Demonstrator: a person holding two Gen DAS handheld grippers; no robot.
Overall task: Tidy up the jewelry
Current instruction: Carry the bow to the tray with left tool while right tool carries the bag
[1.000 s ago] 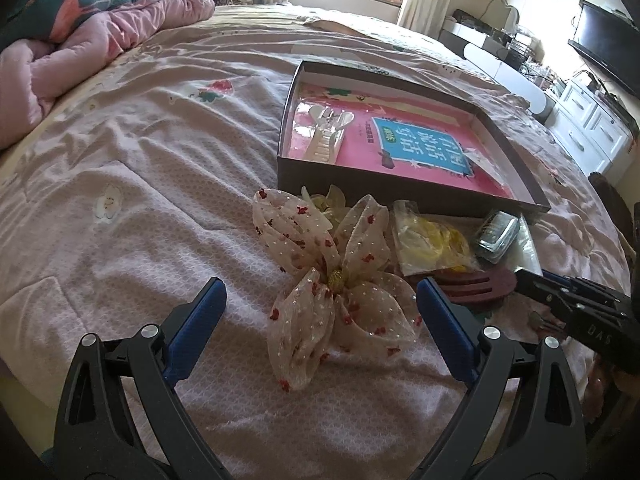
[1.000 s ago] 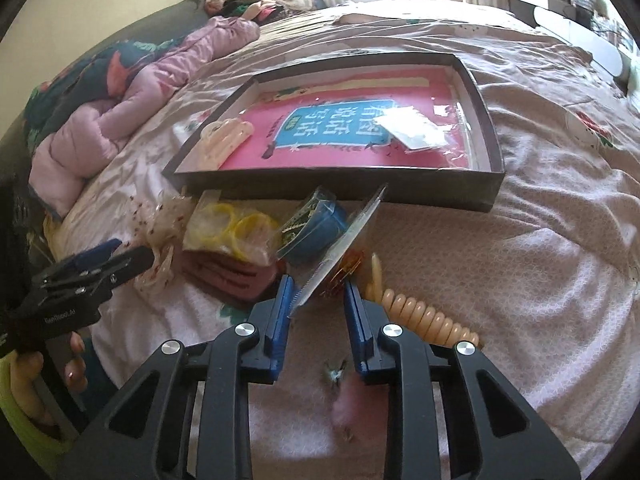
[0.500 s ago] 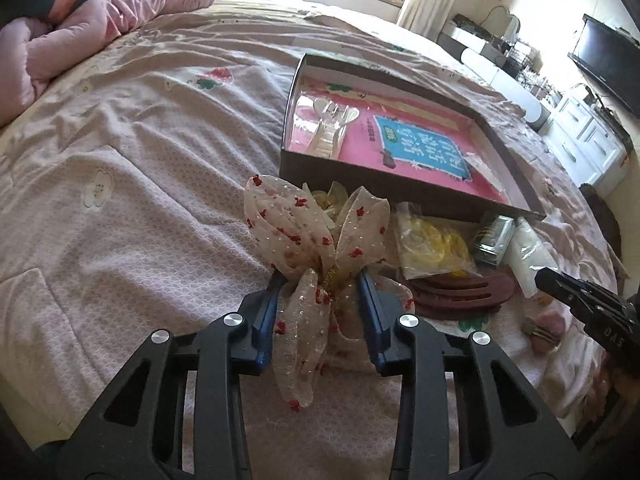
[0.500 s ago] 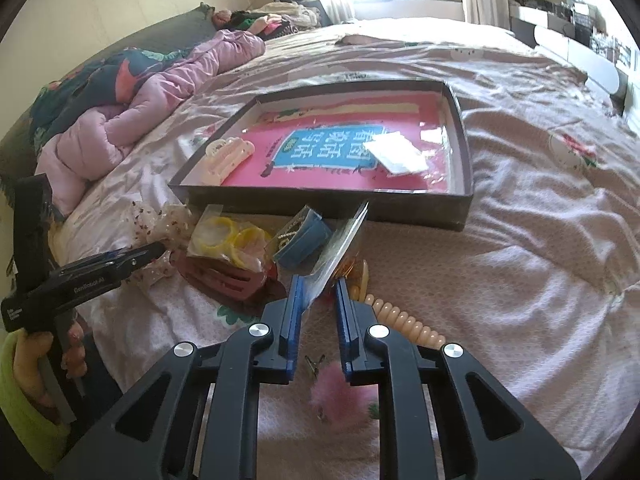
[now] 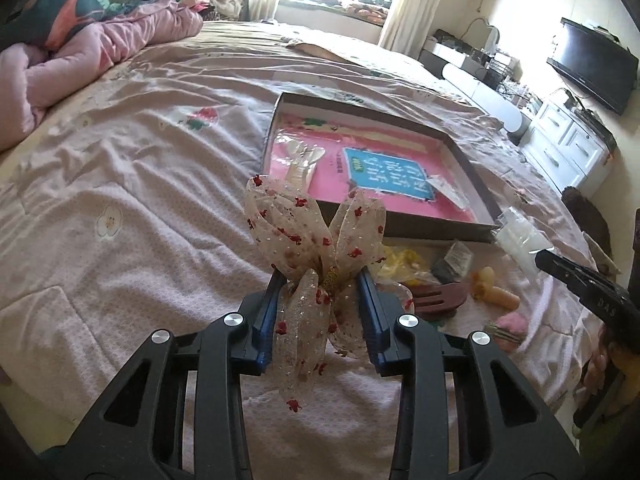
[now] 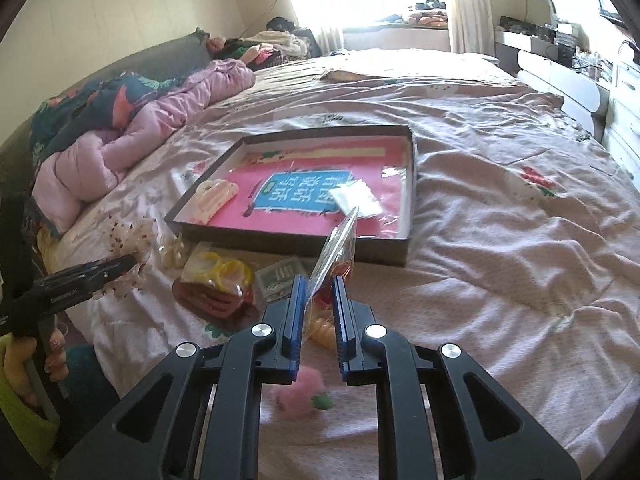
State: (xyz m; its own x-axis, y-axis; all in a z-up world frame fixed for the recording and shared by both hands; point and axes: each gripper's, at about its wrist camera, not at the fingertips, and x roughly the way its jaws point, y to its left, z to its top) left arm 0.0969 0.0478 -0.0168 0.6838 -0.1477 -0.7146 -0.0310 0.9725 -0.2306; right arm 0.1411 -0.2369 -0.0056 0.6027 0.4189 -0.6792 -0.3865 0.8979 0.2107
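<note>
My left gripper point(image 5: 322, 280) is shut on a sheer cream hair bow with red dots point(image 5: 316, 248) and holds it above the bed. My right gripper point(image 6: 320, 284) is shut on a clear plastic packet point(image 6: 338, 248) and holds it up in front of the box. The shallow dark box with a pink lining point(image 5: 476, 192), also in the right wrist view point(image 6: 408, 200), lies on the bed and holds a cream hair claw point(image 6: 214, 196) and a white packet point(image 6: 358, 198).
Loose items lie in front of the box: a bag of yellow rings point(image 6: 218, 270), a maroon hair claw point(image 6: 212, 302), a small grey packet point(image 6: 280, 276), a cream spiral tie point(image 5: 496, 288) and a pink pompom clip point(image 6: 302, 394). A pink duvet point(image 6: 132, 140) is heaped at the left.
My left gripper closed on the bow and lifted it off the bed. My right gripper tightened on the clear packet and raised it away from the pile.
</note>
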